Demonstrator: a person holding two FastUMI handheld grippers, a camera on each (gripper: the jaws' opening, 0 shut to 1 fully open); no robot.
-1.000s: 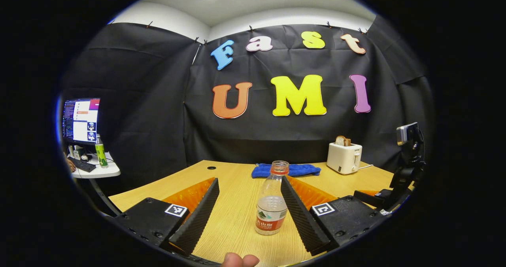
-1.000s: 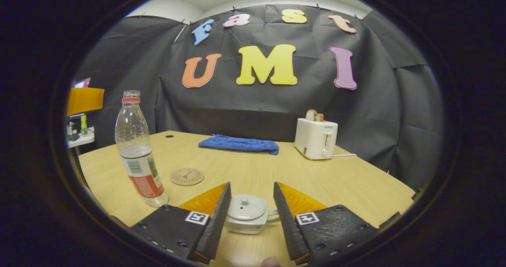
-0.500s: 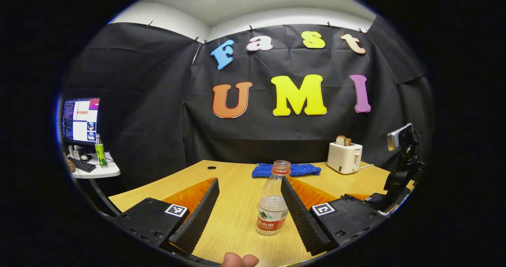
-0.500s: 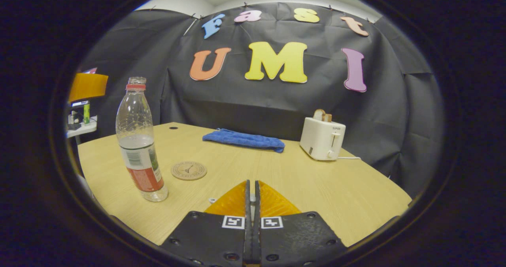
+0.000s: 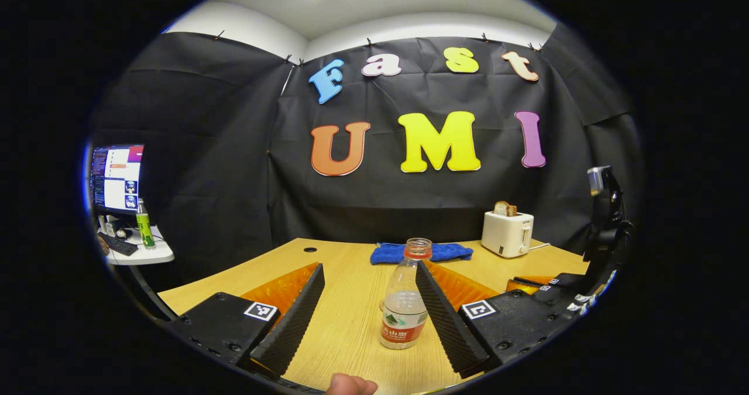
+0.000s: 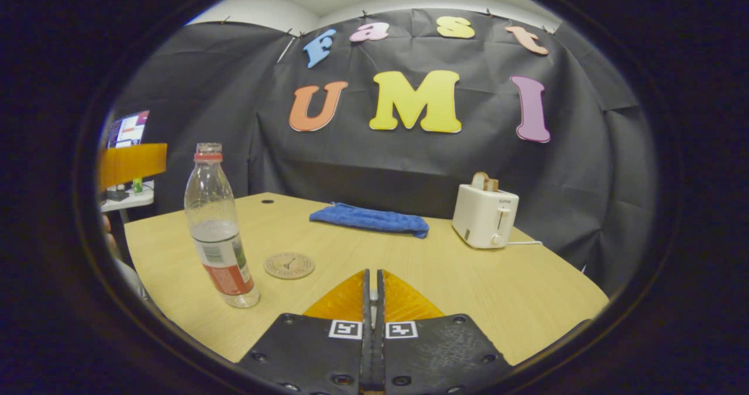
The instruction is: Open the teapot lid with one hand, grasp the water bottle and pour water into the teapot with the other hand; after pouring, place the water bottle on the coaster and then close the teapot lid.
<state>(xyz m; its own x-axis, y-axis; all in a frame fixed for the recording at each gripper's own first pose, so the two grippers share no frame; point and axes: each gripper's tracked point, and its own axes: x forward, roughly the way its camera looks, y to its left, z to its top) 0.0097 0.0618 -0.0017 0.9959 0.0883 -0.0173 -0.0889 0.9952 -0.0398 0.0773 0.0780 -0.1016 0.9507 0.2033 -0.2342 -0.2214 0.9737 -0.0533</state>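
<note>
Right tongs [image 6: 372, 301] have closed since a second ago, contents unclear; left tongs [image 5: 367, 313] stay wide, flanking the bottle [image 5: 402, 301] on the counter [image 5: 345, 325].

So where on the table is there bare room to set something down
Widest bare patch on the table: right of the coaster, in front of the towel and toaster. A smaller strip lies between towel and coaster. The near left is tighter: bottle and coaster stand close together, and the open left gripper flanks the bottle there.
</note>
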